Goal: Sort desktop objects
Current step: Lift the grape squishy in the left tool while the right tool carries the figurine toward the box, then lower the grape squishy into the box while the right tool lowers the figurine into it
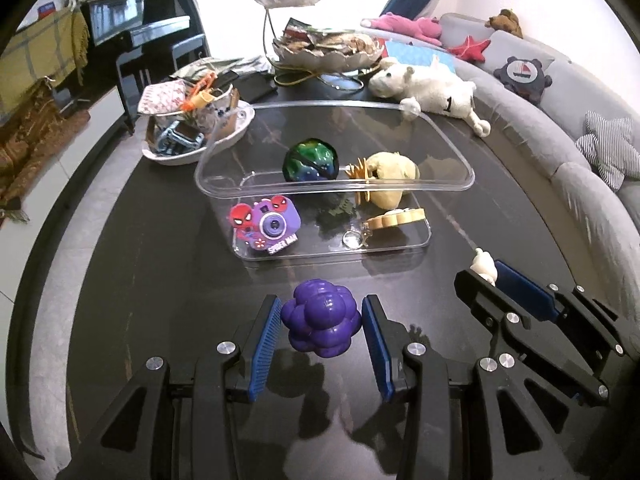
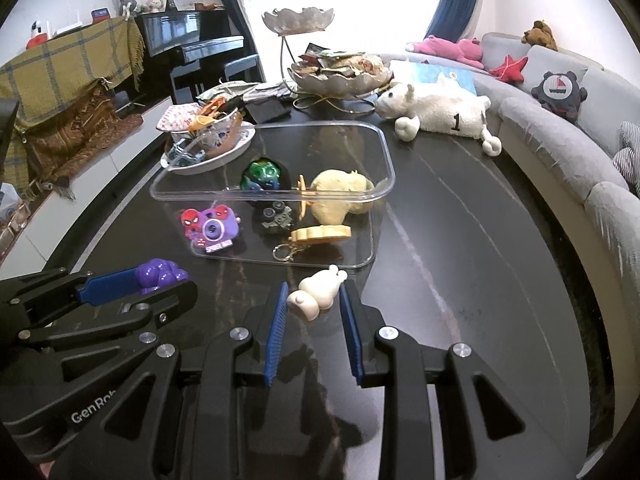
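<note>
A purple grape-shaped toy (image 1: 320, 322) sits between the blue pads of my left gripper (image 1: 320, 308), which is shut on it just in front of the clear plastic bin (image 1: 448, 148). My right gripper (image 2: 314, 296) is shut on a small white figure (image 2: 318, 292), tilted, near the bin's (image 2: 384, 148) front right corner. The two grippers are side by side. Inside the bin lie a purple Spider-Man camera toy (image 1: 266, 226), a green-blue ball (image 1: 311, 160), a yellow plush (image 1: 390, 178), a wooden keychain (image 1: 396, 218) and a dark toy vehicle (image 2: 276, 216).
A white plush sheep (image 1: 432, 90) lies behind the bin on the dark table (image 1: 160, 280). A cluttered dish (image 1: 192, 128) stands at back left, and a metal tiered stand (image 1: 324, 50) at the back. A grey sofa (image 1: 580, 200) curves along the right edge.
</note>
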The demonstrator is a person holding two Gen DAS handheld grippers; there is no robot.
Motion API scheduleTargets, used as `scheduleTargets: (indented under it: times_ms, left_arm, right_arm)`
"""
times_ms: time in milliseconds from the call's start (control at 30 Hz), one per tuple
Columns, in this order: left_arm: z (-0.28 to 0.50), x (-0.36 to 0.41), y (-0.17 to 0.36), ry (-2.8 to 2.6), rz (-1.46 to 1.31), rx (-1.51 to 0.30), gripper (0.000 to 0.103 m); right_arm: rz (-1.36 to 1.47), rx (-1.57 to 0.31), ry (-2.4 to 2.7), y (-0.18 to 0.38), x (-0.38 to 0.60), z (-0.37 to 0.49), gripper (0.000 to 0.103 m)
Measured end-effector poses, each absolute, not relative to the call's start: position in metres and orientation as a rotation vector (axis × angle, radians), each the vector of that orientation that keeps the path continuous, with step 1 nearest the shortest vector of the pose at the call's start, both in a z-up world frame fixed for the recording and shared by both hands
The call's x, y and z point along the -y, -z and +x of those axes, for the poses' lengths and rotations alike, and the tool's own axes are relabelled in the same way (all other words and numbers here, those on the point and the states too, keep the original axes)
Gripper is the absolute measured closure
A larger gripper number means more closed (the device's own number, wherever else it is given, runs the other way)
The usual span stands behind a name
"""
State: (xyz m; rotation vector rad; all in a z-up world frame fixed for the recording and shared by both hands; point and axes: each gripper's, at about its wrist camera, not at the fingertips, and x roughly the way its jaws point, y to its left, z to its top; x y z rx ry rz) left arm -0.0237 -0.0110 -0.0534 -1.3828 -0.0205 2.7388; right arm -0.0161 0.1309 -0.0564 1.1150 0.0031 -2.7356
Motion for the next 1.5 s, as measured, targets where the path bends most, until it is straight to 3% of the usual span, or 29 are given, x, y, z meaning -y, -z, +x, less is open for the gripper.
scheduleTargets:
  times_ms: [1500]
  left_arm:
    - [0.063,0.022,-0.028,-2.867,-1.151,-0.058,0.066]
  right_arm:
    - [0.884,-0.057,2.819,-0.027,-0.111,0.063,0.079]
